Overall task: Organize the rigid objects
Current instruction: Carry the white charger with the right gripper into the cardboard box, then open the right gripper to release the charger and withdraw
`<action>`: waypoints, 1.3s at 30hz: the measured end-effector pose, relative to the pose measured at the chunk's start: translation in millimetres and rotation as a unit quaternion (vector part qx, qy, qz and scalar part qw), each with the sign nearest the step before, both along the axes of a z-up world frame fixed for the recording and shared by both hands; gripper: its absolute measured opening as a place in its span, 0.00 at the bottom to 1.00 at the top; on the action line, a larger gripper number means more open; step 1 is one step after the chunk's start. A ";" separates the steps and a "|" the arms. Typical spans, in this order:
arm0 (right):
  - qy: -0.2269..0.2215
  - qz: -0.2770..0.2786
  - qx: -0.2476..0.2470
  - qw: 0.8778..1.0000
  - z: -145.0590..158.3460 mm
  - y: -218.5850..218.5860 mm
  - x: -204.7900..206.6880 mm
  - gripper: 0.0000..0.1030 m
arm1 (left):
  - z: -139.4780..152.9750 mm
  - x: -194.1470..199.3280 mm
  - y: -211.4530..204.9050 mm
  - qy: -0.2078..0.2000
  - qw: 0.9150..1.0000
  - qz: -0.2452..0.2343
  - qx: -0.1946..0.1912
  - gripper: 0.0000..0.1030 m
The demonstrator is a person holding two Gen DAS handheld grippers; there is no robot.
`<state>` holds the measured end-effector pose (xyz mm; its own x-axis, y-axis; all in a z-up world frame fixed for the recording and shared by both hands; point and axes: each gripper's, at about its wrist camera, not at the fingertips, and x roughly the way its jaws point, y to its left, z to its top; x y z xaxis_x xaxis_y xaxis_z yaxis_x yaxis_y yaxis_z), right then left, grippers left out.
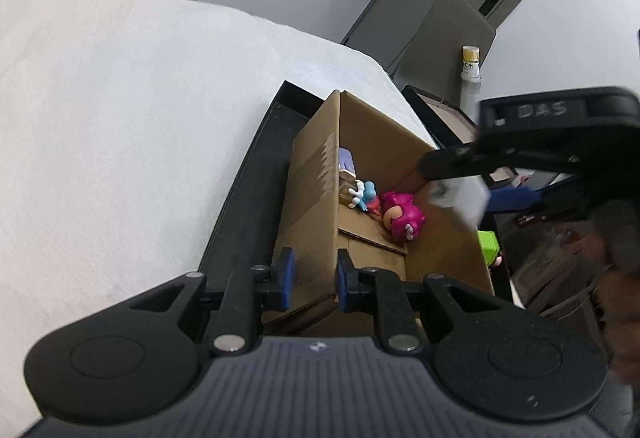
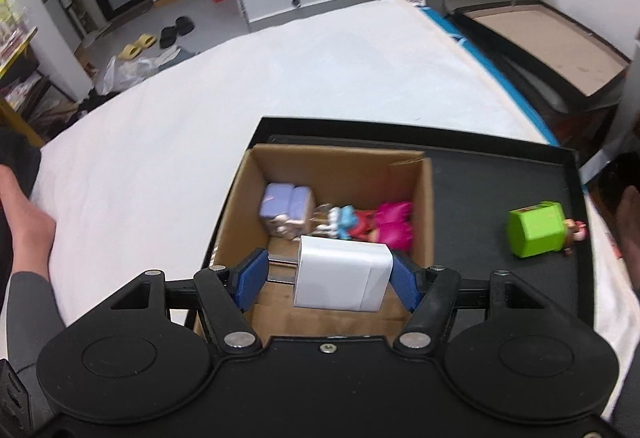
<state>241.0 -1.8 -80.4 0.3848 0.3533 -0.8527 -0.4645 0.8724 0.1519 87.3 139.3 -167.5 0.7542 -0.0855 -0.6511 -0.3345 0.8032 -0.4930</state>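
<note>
An open cardboard box [image 2: 240, 194] stands in a black tray [image 2: 500, 174] on a white bed. Inside lie a lilac block toy [image 2: 286, 212], a blue-and-white figure [image 2: 344, 220] and a pink figure [image 2: 394, 224]. My left gripper [image 1: 314, 278] is shut on the box's near wall [image 1: 316, 198]. My right gripper [image 2: 328, 276] holds a white block [image 2: 342, 278] above the box; the left pad stands a little off the block. The block also shows in the left wrist view [image 1: 460, 198]. A green block toy [image 2: 536, 228] lies in the tray to the right of the box.
The white bed [image 2: 280, 78] spreads to the left and behind. A second black tray with a brown base [image 2: 552, 42] sits beyond the bed's right edge. A person's hand [image 2: 24, 222] is at the left. Shoes and an orange box lie on the floor far behind.
</note>
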 end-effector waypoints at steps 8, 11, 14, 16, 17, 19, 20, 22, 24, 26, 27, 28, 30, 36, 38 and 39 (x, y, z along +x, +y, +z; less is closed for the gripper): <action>0.022 0.011 0.000 1.000 -22.7 21.4 -6.0 0.62 | -0.5 -0.8 1.2 -0.003 1.000 0.000 -0.001 0.19; 0.026 0.013 -0.004 1.000 -29.5 23.7 -6.1 0.62 | -0.2 -0.6 1.1 -0.002 1.000 -0.001 0.002 0.19; 0.031 0.016 -0.004 0.999 -34.6 24.5 -4.4 0.62 | 0.2 -0.6 1.1 -0.002 1.000 -0.002 0.004 0.19; 0.035 0.017 -0.004 0.999 -36.9 25.0 -3.9 0.62 | 0.0 -0.3 1.5 -0.002 1.000 -0.002 0.004 0.19; 0.036 0.017 -0.004 0.999 -38.0 25.7 -3.7 0.62 | -0.1 -0.4 1.4 -0.002 1.000 -0.002 0.004 0.19; 0.038 0.019 -0.004 0.999 -41.1 27.4 -1.1 0.62 | -0.1 -0.4 1.5 -0.002 1.000 -0.002 0.004 0.19; 0.040 0.019 -0.004 0.999 -42.1 27.9 0.2 0.62 | -0.1 -0.4 1.3 -0.002 1.000 -0.002 0.004 0.19; 0.043 0.019 -0.003 0.999 -44.4 28.8 1.6 0.63 | -0.3 0.0 1.3 -0.001 1.000 -0.002 0.005 0.19; 0.052 0.026 0.008 0.998 -45.6 29.8 2.6 0.64 | -0.7 0.8 1.1 0.000 1.000 -0.001 0.006 0.19; 0.056 0.027 0.023 0.998 -43.8 29.3 3.1 0.65 | -1.6 1.4 1.6 0.001 1.000 -0.001 0.007 0.19; 0.055 0.027 0.024 0.998 -42.9 29.1 3.0 0.65 | -1.9 1.8 1.5 0.001 1.000 -0.001 0.007 0.19; 0.055 0.028 0.026 0.998 -41.3 28.3 3.3 0.65 | -2.1 2.2 1.3 0.002 1.000 -0.001 0.007 0.19; 0.056 0.028 0.032 0.998 -38.1 25.5 3.9 0.65 | -2.0 2.7 1.0 0.002 1.000 -0.002 0.009 0.19; 0.050 0.024 0.038 0.998 -25.0 12.8 4.5 0.66 | -1.9 3.4 -0.6 0.002 1.000 -0.001 0.011 0.19; 0.048 0.023 0.042 0.998 -20.7 7.7 4.8 0.67 | -2.1 3.3 -0.9 0.001 1.000 -0.002 0.013 0.19; 0.045 0.023 0.043 0.998 -18.0 4.6 4.2 0.67 | -2.1 3.1 -0.9 0.001 1.000 -0.002 0.014 0.19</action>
<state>245.2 2.7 -98.4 0.2902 0.4432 -0.8481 -0.4859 0.8318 0.2684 90.4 138.3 -169.6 0.7527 -0.0714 -0.6545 -0.3315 0.8178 -0.4704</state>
